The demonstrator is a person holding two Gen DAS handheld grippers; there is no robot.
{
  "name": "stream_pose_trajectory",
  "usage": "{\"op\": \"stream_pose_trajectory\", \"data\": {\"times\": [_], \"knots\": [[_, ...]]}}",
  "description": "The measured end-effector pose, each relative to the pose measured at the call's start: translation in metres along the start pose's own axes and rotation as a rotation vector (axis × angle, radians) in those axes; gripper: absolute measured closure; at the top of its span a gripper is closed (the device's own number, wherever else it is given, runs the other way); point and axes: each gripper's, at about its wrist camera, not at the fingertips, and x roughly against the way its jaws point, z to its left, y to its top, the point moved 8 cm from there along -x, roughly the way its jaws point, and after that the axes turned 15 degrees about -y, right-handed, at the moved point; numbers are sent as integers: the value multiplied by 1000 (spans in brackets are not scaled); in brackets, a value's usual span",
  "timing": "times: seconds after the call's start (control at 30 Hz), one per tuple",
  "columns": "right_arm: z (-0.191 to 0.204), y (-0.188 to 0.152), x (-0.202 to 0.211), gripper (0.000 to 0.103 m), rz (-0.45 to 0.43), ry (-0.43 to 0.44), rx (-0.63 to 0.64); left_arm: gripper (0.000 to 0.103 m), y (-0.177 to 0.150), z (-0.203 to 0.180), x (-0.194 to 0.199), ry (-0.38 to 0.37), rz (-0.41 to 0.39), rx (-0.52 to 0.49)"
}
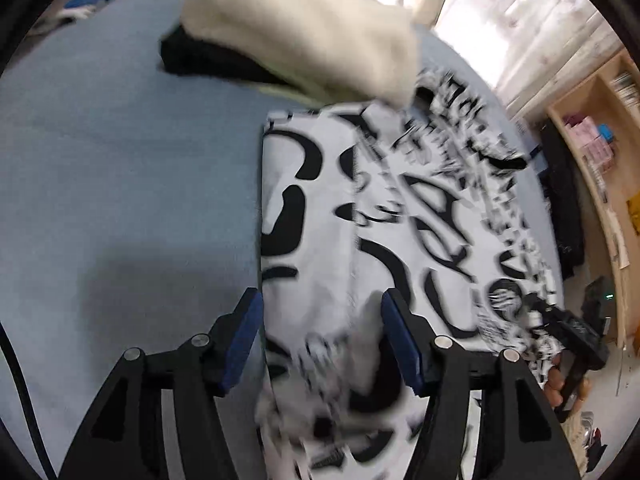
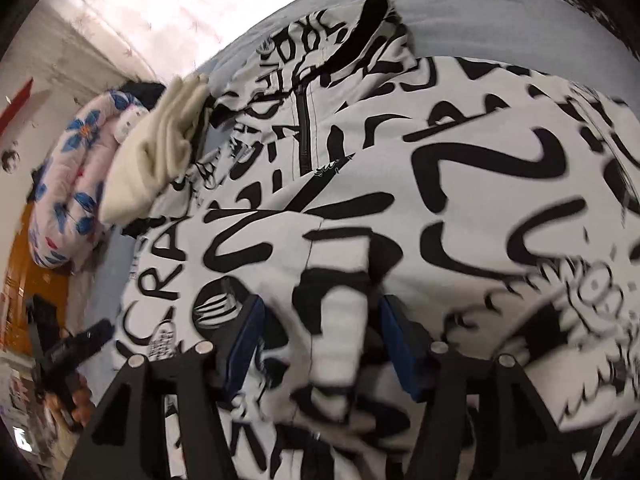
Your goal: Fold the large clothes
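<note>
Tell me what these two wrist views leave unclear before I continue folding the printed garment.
- Left wrist view: the near part of the printed garment between the left hand-held gripper fingers is motion-blurred; contact cannot be judged.
- Right wrist view: cloth between the right hand-held gripper fingers is blurred; the garment runs past the right and bottom edges.
- The cream garment covers most of a black item; what it is stays unclear.

We see daylight glaring through the curtain (image 1: 532, 12) ahead; both fisheye views are motion-blurred, corners bent and black.
</note>
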Motion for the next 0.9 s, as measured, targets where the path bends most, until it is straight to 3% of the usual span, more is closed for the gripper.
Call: {"op": "stream_pose_trajectory", "data": {"times": [0.1, 0.17, 0.2, 0.23, 0.37, 0.47, 0.63, 0.7, 0.77, 0.83, 0.9], "knots": [[6, 6, -7, 44, -23, -37, 51, 43, 9, 14, -29, 22, 51, 34], [10, 8, -10, 68, -46, -83, 95, 43, 15, 19, -36, 20, 29, 64], [12, 10, -10, 76, -57, -107, 119, 47, 21, 19, -36, 30, -2, 65], [16, 13, -8, 80, -85, -139, 147, 65, 23, 20, -34, 47, -25, 64], [21, 32, 17, 89, -256, -189, 166, 74, 27, 11, -34, 80, -86, 19], [17, 31, -8, 89, -240, -302, 201, 74, 24, 10, -41, 128, -96, -39], [15, 28, -27, 87, -234, -386, 240, 71, 25, 14, -41, 80, -75, -31], [14, 30, -17, 77, -216, -398, 240, 71, 24, 12, -34, 75, -53, -35], [10, 31, -1, 61, -230, -432, 228, 71, 23, 6, -20, 109, -42, -62], [7, 28, 20, 56, -271, -448, 212, 71, 20, -4, -4, 162, -56, -112], [10, 21, 43, 56, -316, -423, 193, 71, 15, -21, 13, 163, -87, -160]]}}
